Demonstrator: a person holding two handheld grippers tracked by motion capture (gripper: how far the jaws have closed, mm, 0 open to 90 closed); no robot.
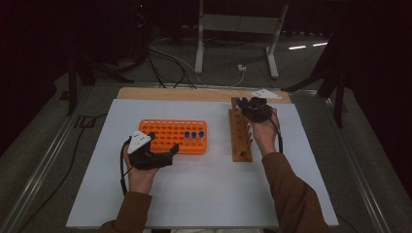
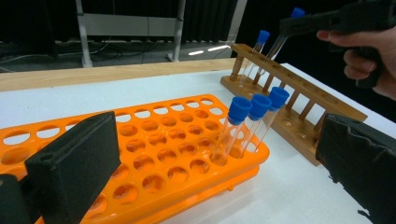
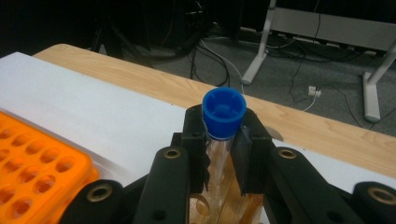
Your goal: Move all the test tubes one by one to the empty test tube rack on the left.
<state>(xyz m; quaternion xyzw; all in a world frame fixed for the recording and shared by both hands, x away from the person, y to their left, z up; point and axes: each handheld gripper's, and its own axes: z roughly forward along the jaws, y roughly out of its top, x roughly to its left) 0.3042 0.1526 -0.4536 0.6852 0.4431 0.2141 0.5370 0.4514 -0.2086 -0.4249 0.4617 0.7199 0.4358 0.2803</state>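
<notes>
Right claw (image 3: 223,154) is clamped on a blue-capped tube (image 3: 223,116), upright over the wooden rack's (image 1: 240,133) far end. Orange rack (image 1: 172,136) sits off to its left, nearer the left claw (image 1: 160,150), which hangs wide open, empty.

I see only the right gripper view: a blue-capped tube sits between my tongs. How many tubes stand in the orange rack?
Observer: Three blue-capped tubes stand in a row at one end of the orange rack.
Operator: Is another tube in the wooden rack?
Observer: Yes, one more tube stands at the far end of the wooden rack, beside your held tube.
Operator: And the left tongs?
Observer: The left tongs are open and hold nothing, next to the orange rack.
</notes>
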